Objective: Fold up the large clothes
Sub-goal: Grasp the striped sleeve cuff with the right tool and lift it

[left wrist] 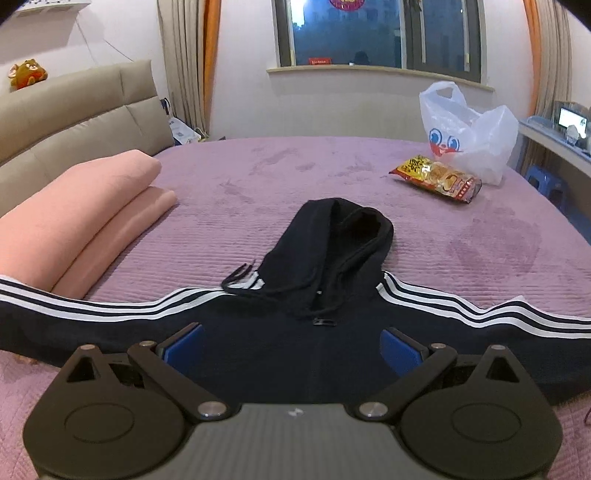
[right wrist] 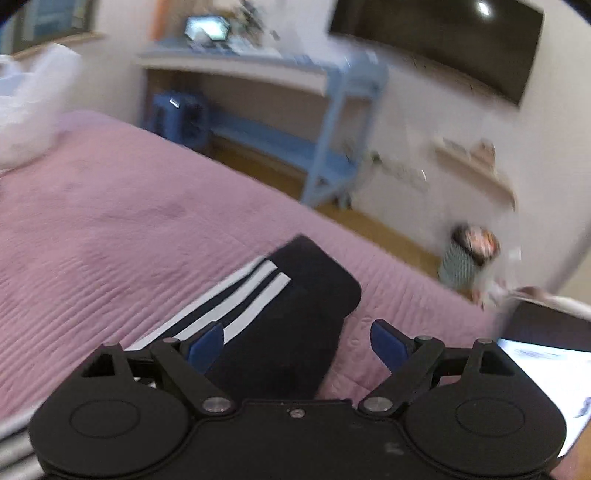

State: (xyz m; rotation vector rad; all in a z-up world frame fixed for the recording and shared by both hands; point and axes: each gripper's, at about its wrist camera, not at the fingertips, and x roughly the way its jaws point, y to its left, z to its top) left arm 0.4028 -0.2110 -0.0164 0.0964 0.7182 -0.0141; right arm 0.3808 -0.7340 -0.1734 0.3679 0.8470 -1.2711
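The black hoodie (left wrist: 295, 332) lies flat mid-frame, not folded yet. Both the left gripper (left wrist: 291, 349) and right gripper (right wrist: 297, 341) are spread wide. Next, I think, pinch the sleeve (right wrist: 295, 295).

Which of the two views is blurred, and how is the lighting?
Left wrist view: sharp, dim indoor light, dark window, fisheye bending the hoodie sleeves. Right wrist view: motion-smeared throughout, especially the blue desk and floor items; the sleeve cuff stays readable.

Black white-striped hoodie (left wrist: 280, 343), seemingly mauve bedspread (left wrist: 295, 166)
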